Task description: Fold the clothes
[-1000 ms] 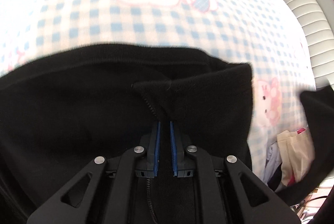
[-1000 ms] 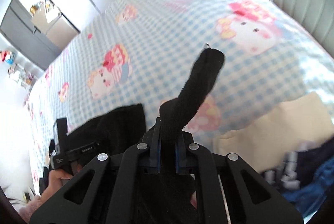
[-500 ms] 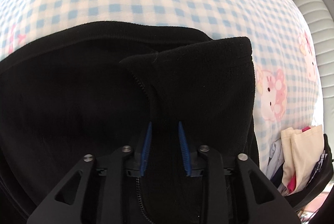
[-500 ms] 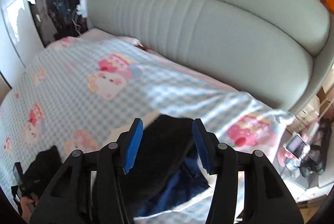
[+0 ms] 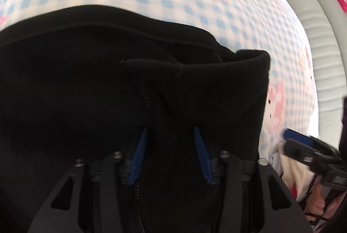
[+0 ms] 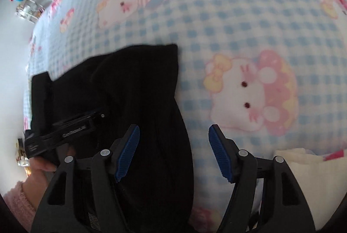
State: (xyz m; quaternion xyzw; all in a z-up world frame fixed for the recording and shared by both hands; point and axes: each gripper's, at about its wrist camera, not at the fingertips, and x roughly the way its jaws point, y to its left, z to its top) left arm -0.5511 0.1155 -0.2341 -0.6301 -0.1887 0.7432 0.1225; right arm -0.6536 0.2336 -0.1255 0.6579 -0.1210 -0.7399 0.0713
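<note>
Here, the left claw [image 5: 171,150] points steeply down into a black fleece garment with a zipper [image 5: 91,107]; its blue ribbed pads [image 5: 137,159] stand a little apart with a fold of the fleece lying between them, and whether they press the cloth cannot be told, the jaws having just been closing slightly. The zipper teeth [image 5: 144,94] run up from the left pad toward a raised collar-like flap [image 5: 219,89] of the same garment. The right claw [image 6: 173,152] is spread wide, its jaws having just been opening; its left blue pad [image 6: 128,154] sits over a narrow hanging part of the black fleece [image 6: 160,124], while the right pad [image 6: 220,157] is over bare bedding, neither gripping anything. The garment lies on a bed covered by a blue-and-white checked blanket printed with pink cartoon characters [image 6: 227,22]. Seen from the right wrist, the left claw's body and the hand [image 6: 41,165] holding it, in a pink fuzzy sleeve [image 6: 19,200], appear at lower left. A cream cloth [image 6: 297,157] lies at lower right. A padded grey-green headboard [image 5: 321,42] borders the bed.
</note>
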